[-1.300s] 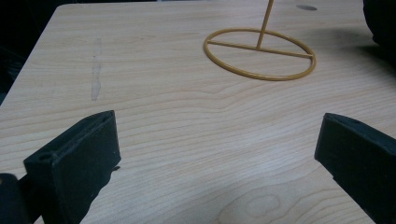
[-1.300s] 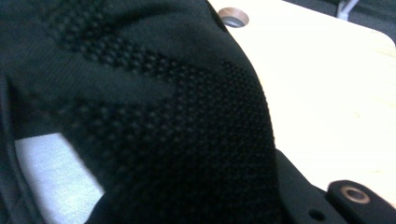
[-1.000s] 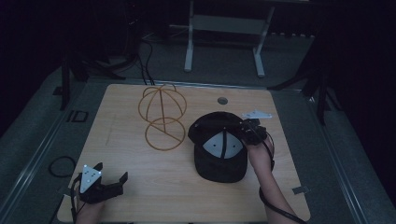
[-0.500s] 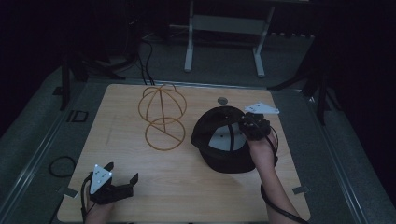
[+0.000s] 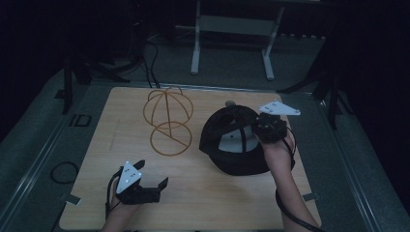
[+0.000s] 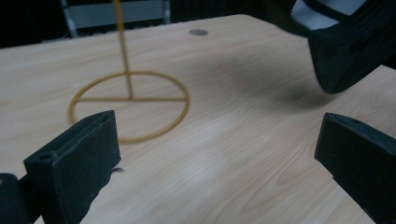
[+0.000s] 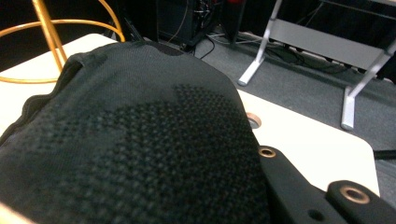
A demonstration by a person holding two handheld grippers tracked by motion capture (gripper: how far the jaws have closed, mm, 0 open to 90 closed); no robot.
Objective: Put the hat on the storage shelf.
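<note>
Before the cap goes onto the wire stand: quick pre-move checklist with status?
1. Right gripper shut on the black cap: ok.
2. Cap lifted off the table: ok, its shadow lies apart in the left gripper view.
3. Wire stand upright, nothing on it: ok.
4. Left gripper open, holding nothing: ok.
5. Grip depth on the cap: cannot tell, fabric hides the jaws.

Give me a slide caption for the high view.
Right claw lifts a black cap beside a wire hat stand; left claw open.
</note>
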